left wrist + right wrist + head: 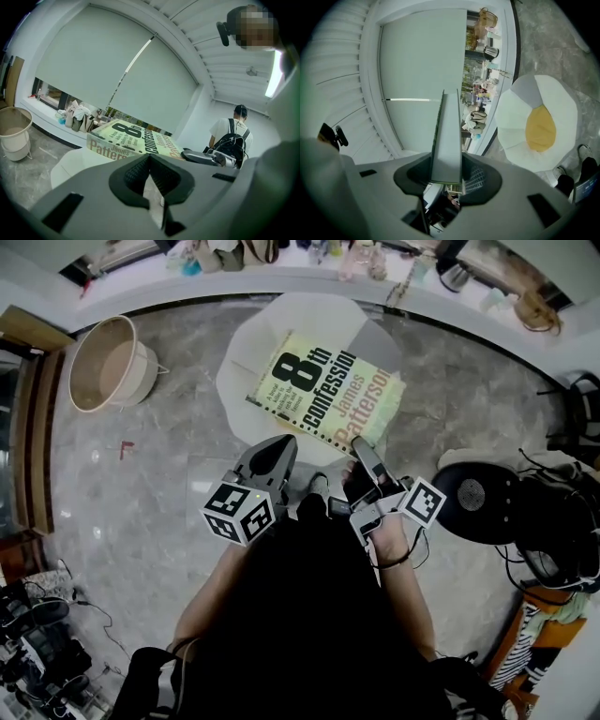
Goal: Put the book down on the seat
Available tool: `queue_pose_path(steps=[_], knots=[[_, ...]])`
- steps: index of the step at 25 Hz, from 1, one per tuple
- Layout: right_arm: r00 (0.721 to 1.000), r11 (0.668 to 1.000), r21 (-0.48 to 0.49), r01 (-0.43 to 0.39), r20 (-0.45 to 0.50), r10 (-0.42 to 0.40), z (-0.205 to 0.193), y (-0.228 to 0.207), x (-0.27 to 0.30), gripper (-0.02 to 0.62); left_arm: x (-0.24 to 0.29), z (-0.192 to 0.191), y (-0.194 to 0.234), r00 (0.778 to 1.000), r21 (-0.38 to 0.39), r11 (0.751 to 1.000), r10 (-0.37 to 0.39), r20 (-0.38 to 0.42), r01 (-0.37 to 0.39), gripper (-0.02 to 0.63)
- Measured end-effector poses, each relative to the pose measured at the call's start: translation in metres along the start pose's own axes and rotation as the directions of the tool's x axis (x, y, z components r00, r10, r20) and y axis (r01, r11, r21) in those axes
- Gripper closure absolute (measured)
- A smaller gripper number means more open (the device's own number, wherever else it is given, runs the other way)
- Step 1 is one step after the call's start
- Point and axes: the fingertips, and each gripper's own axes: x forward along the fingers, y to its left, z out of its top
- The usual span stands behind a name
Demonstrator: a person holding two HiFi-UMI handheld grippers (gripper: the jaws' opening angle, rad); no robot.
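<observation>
Your right gripper clenched the book by its near edge, its length reaching ahead over the seat, while your left gripper was closed and empty.

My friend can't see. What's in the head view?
From above, a person's right gripper holds a book by its edge over a white seat. The left gripper is shut beside it; a beige basket stands on the floor.

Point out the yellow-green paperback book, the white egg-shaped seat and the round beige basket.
Yellow-green paperback book (328,395), head view, middle of the cover.
White egg-shaped seat (249,341), head view, bare left part.
Round beige basket (111,367), head view, inside wall.
</observation>
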Motion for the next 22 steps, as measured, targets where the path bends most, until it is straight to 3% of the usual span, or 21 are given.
queue_pose_path(steps=[22], knots=[[0.994, 0.999, 0.008, 0.035, 0.107, -0.035, 0.0, -0.006, -0.004, 0.417, 0.008, 0.012, 0.012, 0.992, 0.045, 0.993, -0.109, -0.067, 0.113, 0.595]])
